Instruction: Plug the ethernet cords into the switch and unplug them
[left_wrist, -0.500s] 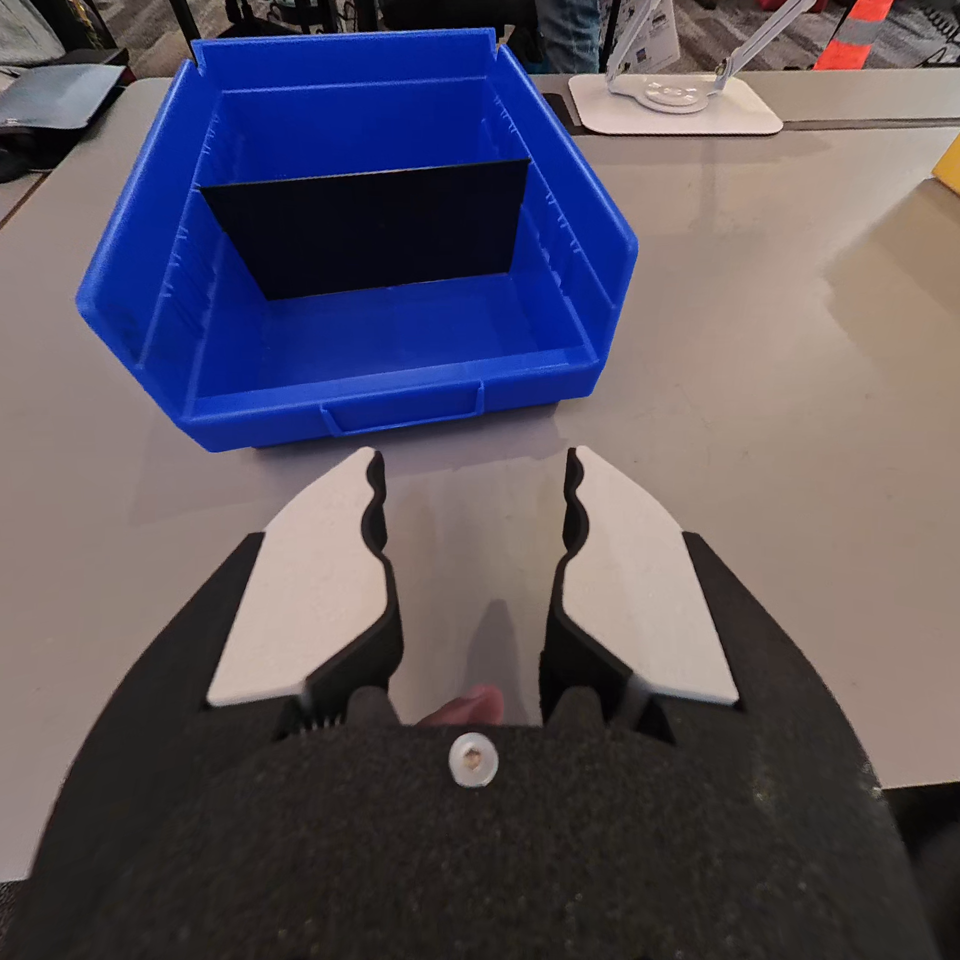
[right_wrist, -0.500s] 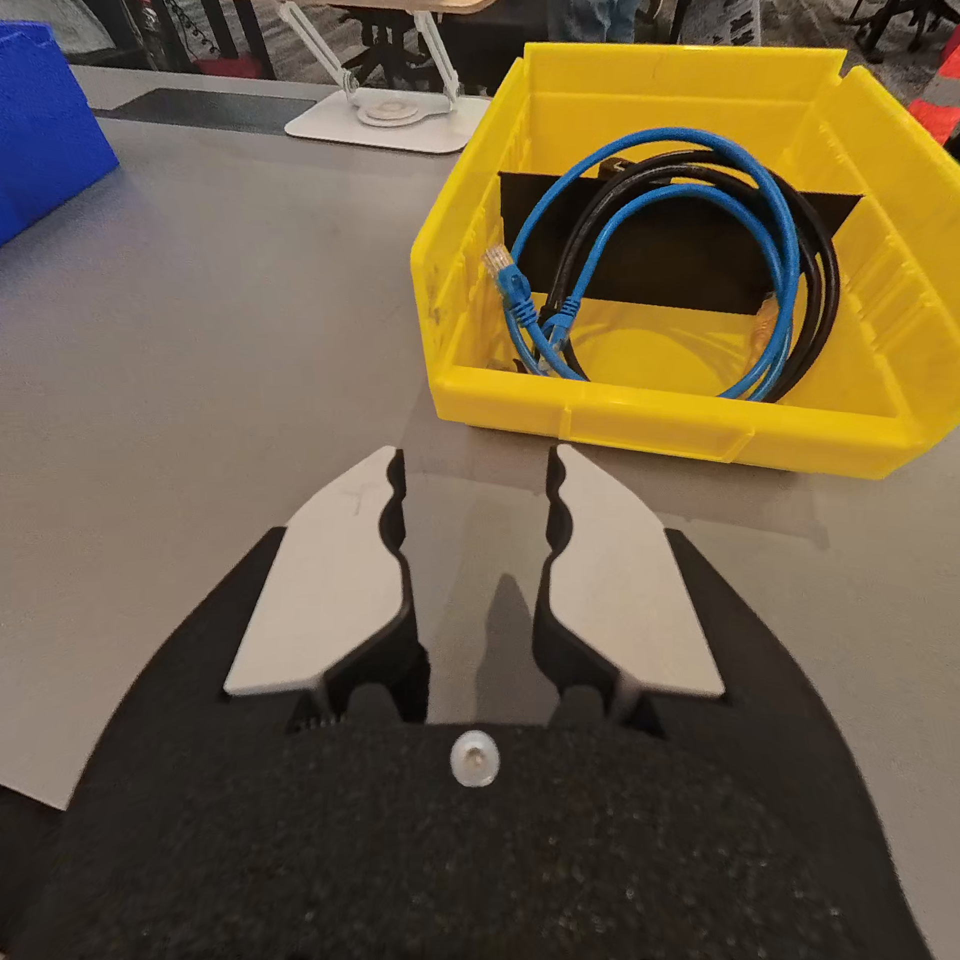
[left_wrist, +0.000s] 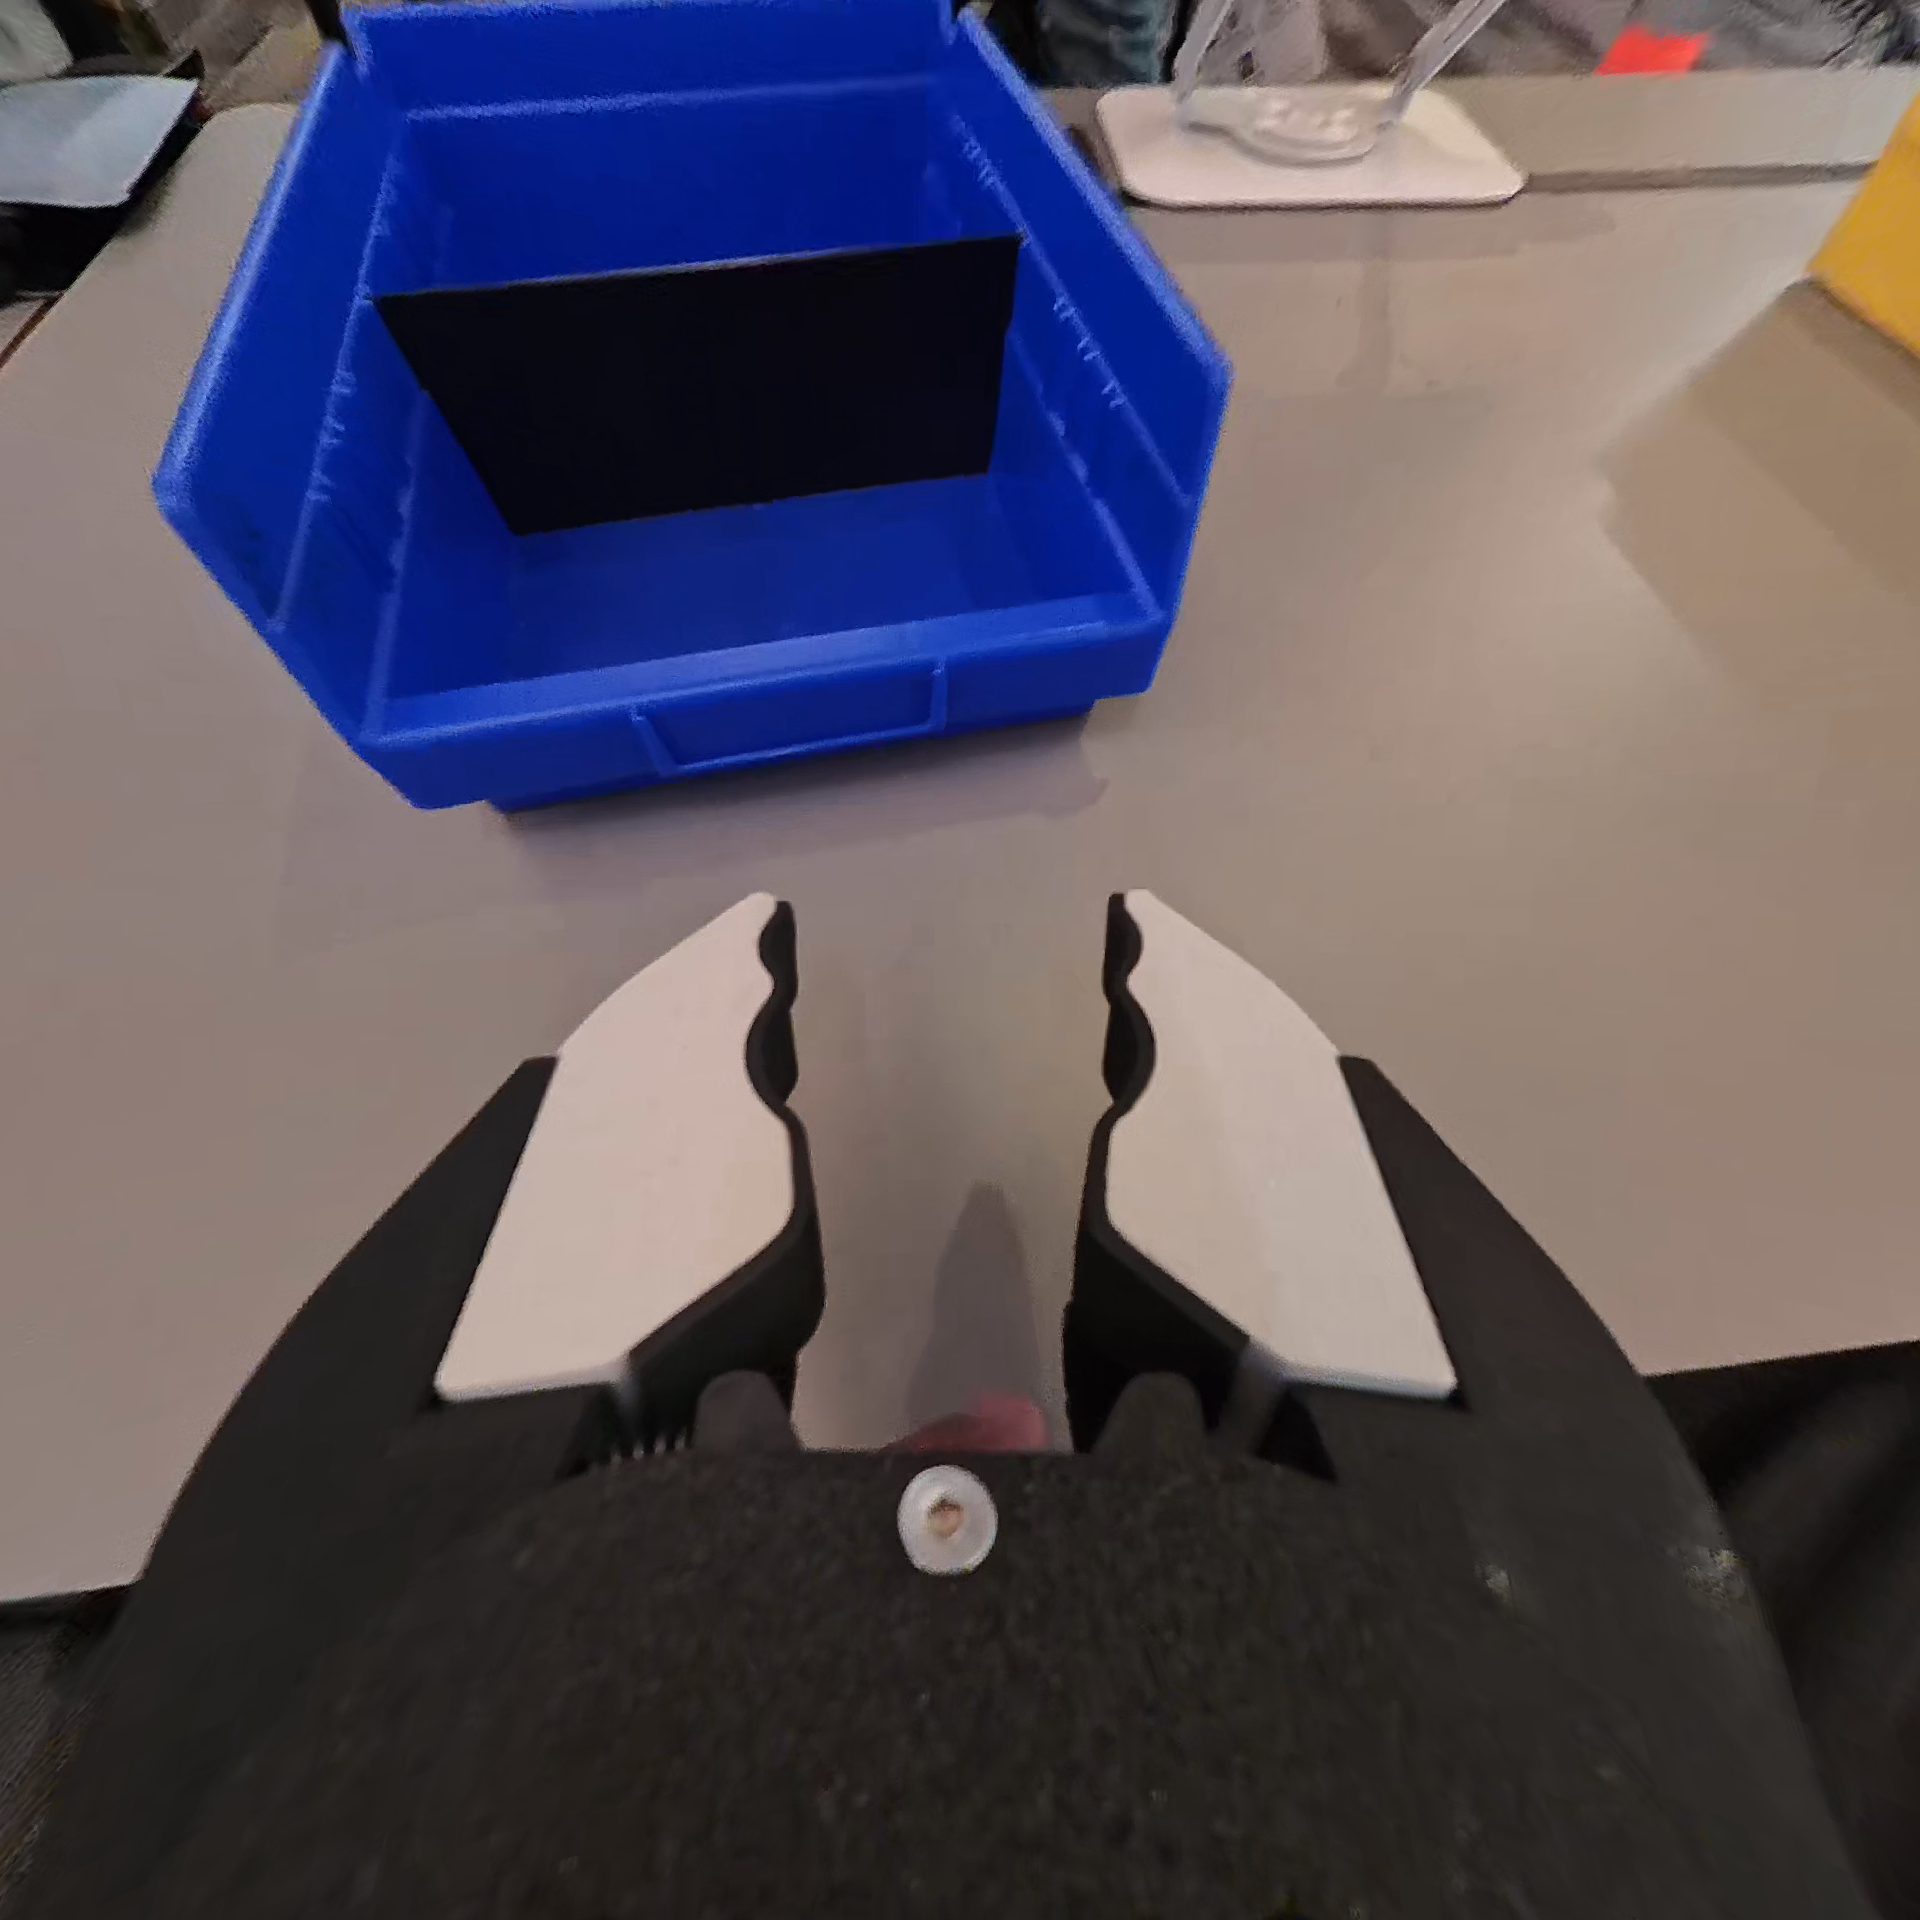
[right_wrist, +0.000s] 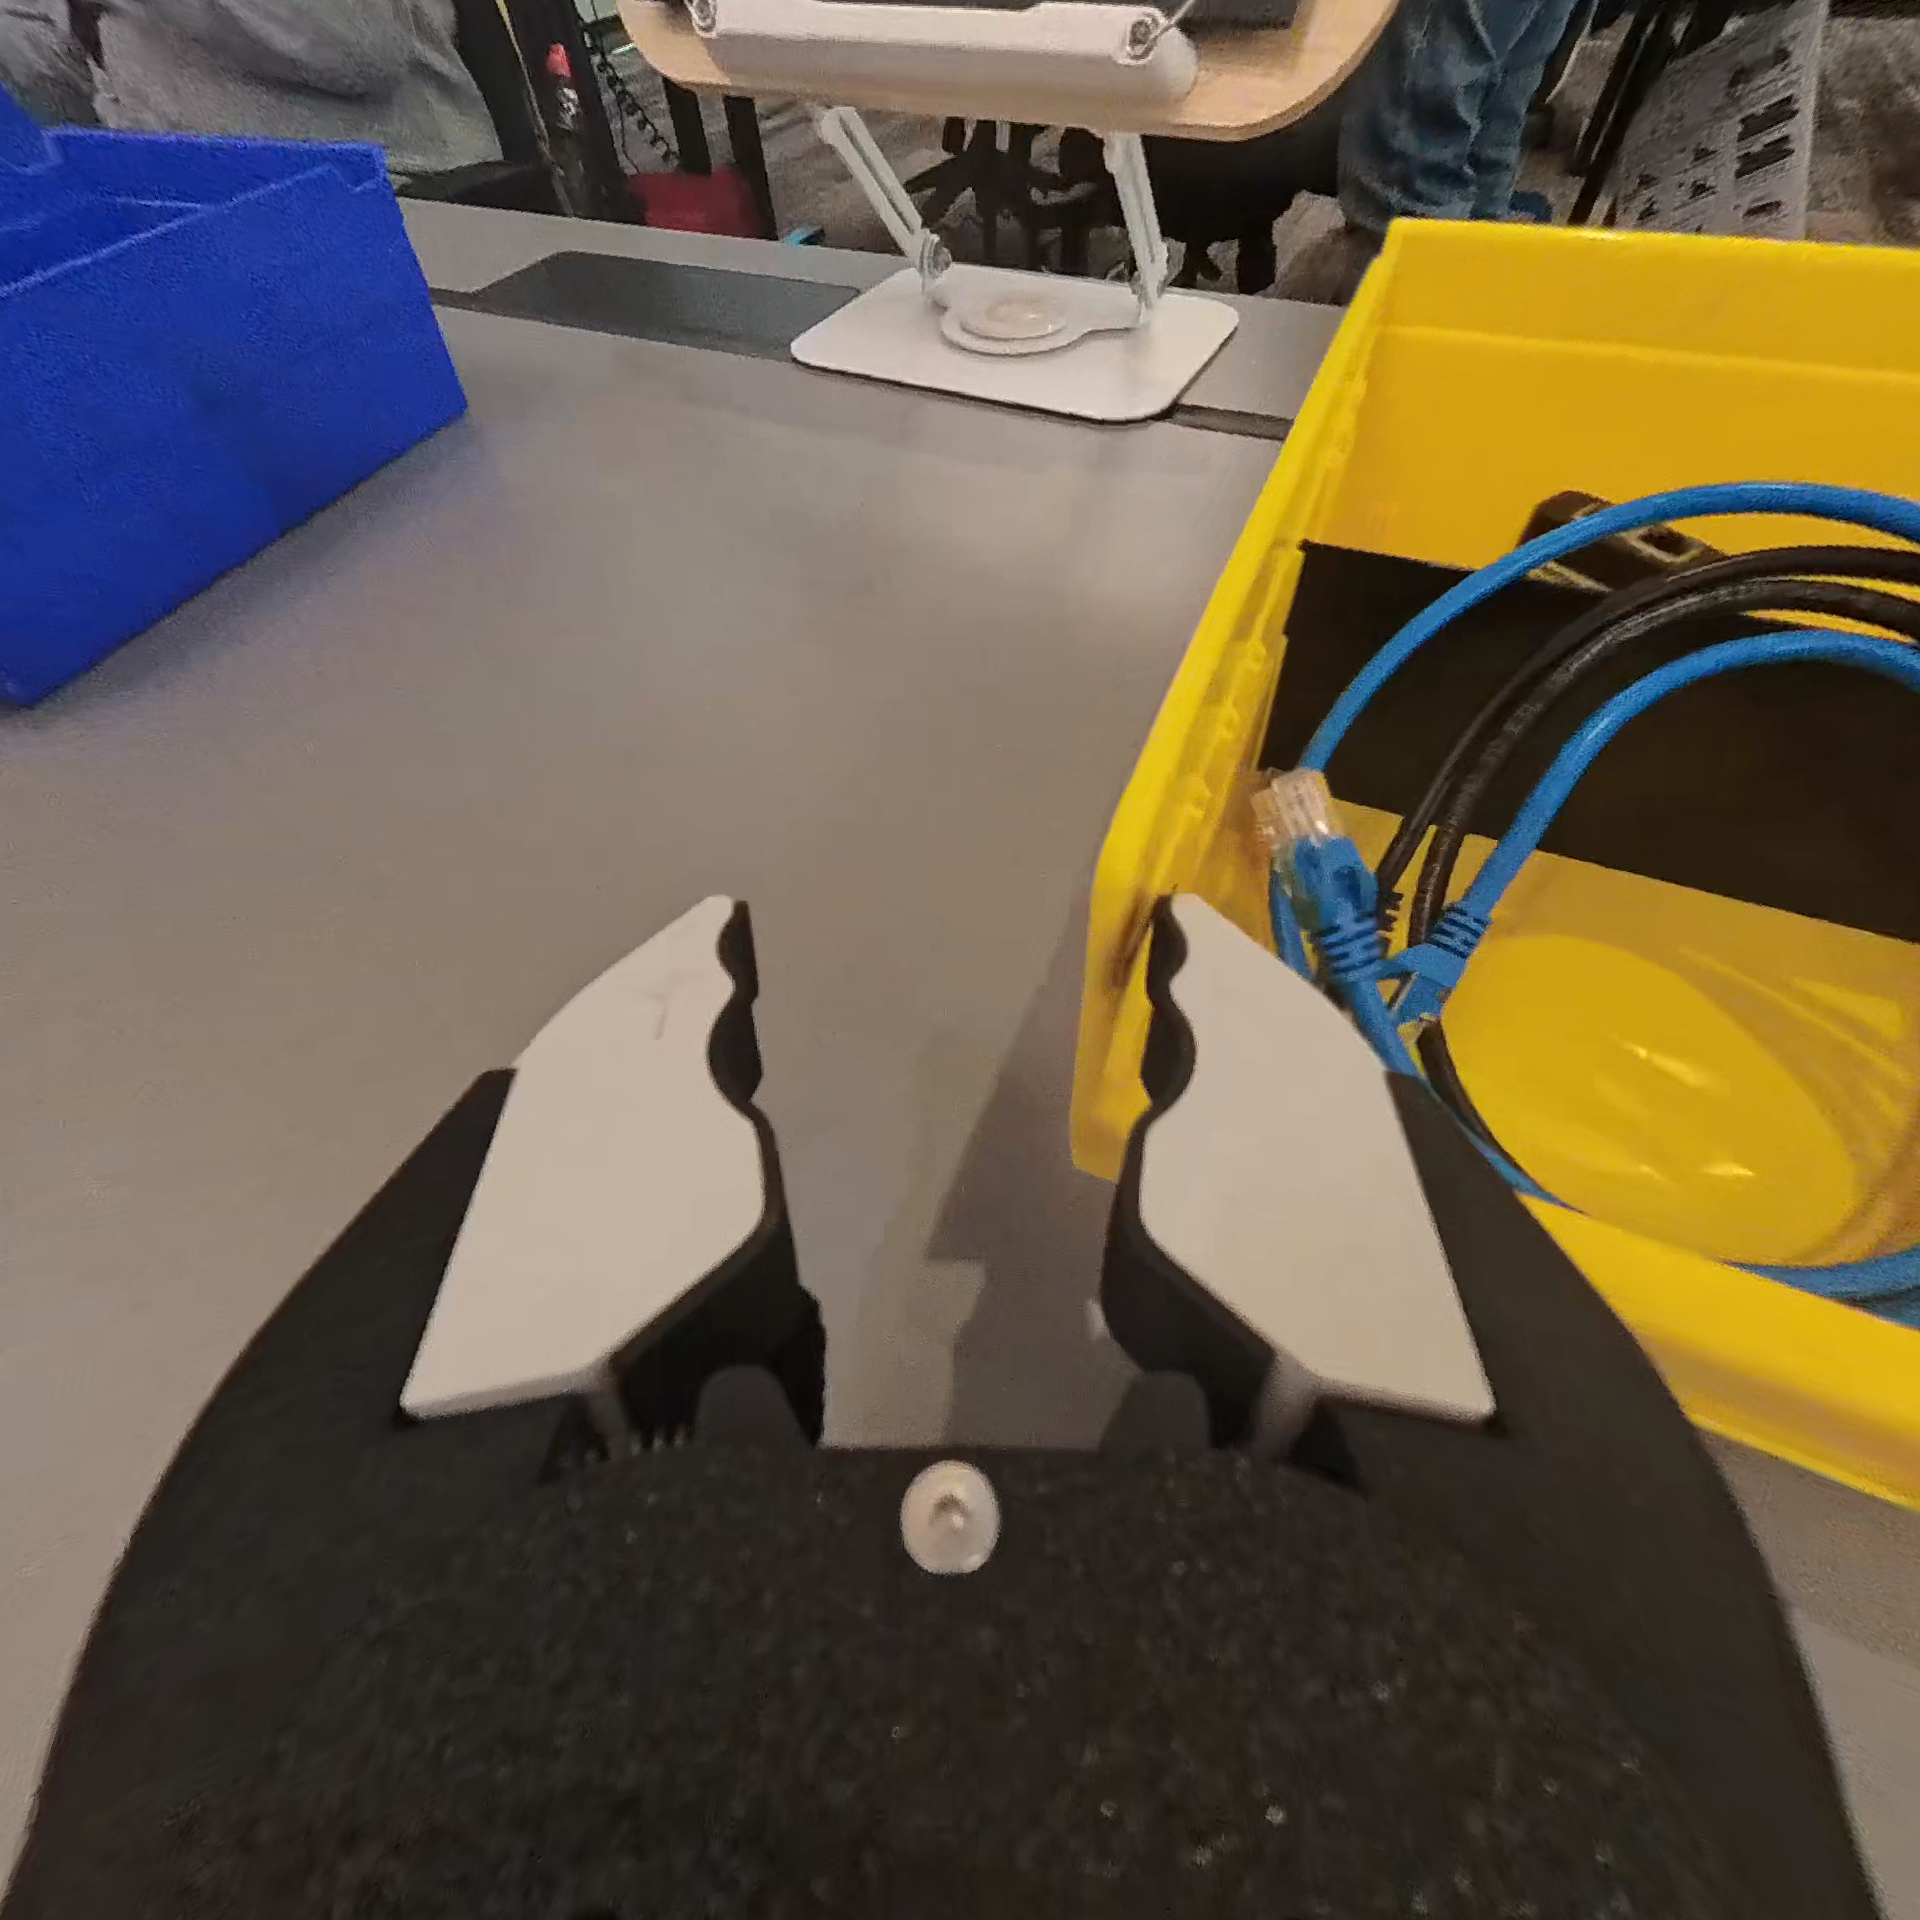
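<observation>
- Table: grey, flat work surface. It carries both bins and a white stand at the far edge.
- Blue bin: sits ahead of the left gripper, well apart from it. A black divider splits it front to back. Both compartments appear empty, so it probably serves as a drop-off point.
- Yellow bin: sits to the right of the right gripper, with its near corner just beside the right finger. It also has a black divider, and it holds the task parts.
- Cords: a blue cord and a black cord lie coiled together in the yellow bin, draped over the divider. Storage as a coil keeps them compact but may cause tangling on lift-out.
- Switch: a dark box, partly hidden behind the coil in the rear compartment. Nothing is plugged in yet, as far as can be seen.
- Left gripper: released, jaws apart, empty, hovering over bare table.
- Right gripper: released, jaws apart, empty, aimed past the bin corner. An open jaw suits a first pick.
- Plug: clear tip on a blue boot, standing up at the bin's left wall. It is the nearest graspable end.
</observation>
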